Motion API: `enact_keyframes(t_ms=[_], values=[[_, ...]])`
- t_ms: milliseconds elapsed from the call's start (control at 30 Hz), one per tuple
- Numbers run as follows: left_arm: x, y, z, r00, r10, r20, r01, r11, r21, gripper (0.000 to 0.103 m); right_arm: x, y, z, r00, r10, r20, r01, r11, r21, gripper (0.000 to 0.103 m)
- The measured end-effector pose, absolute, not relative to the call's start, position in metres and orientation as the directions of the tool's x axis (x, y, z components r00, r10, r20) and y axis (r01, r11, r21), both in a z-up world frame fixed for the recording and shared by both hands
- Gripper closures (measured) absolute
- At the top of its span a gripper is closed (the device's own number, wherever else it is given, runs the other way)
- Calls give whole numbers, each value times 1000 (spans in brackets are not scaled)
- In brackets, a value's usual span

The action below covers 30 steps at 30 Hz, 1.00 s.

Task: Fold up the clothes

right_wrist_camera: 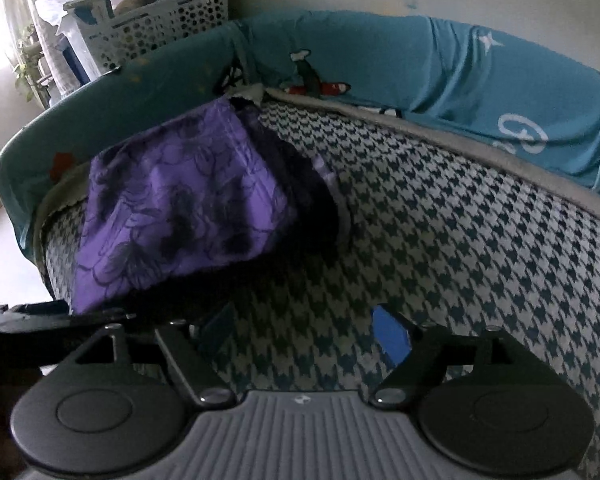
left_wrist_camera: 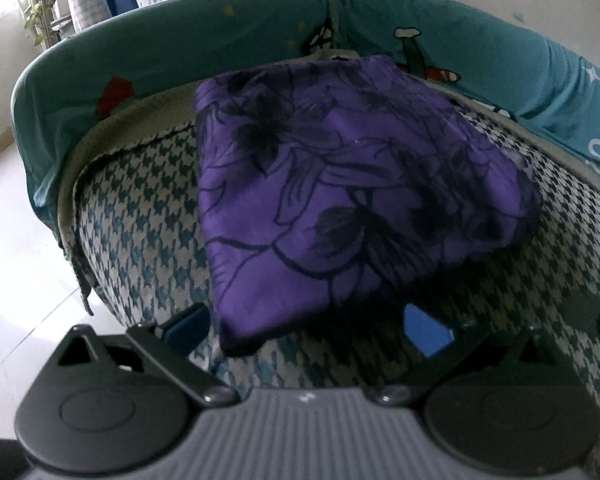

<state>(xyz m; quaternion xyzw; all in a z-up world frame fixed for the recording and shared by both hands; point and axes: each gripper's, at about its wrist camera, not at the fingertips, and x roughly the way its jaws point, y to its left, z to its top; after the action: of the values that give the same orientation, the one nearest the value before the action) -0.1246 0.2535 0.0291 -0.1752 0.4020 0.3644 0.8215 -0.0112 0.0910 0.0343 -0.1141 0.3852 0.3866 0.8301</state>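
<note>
A folded purple floral garment (left_wrist_camera: 340, 208) lies on the houndstooth seat (right_wrist_camera: 460, 240), while a perforated white basket (right_wrist_camera: 160, 28) behind holds bags, and both the left gripper (left_wrist_camera: 306, 326) and right gripper (right_wrist_camera: 306, 330) gape, gripping nothing.

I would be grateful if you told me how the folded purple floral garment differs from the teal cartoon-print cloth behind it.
The folded purple floral garment carries dark flower outlines; the teal cartoon-print cloth shows white and red cartoon figures and stars. The garment lies as a compact folded bundle on the houndstooth seat cushion; the teal cloth is spread out, draped over the curved backrest. Both are printed fabric, and neither is held by a claw.
</note>
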Motion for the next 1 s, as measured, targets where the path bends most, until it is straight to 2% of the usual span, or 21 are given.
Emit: enact_keyframes(t_ms=[133,333,1000], values=[[-124,246,27,404,459,-791,-737,676,16,0,-15,96,32,400,552,-732,-749,657,86,26],[-124,240,27,395,471,-788,-741,671,30,0,-6,103,28,337,563,-755,-747,648,150,26],[-128,244,26,377,461,-803,-764,645,12,0,-4,120,13,353,502,-790,-761,645,71,26]])
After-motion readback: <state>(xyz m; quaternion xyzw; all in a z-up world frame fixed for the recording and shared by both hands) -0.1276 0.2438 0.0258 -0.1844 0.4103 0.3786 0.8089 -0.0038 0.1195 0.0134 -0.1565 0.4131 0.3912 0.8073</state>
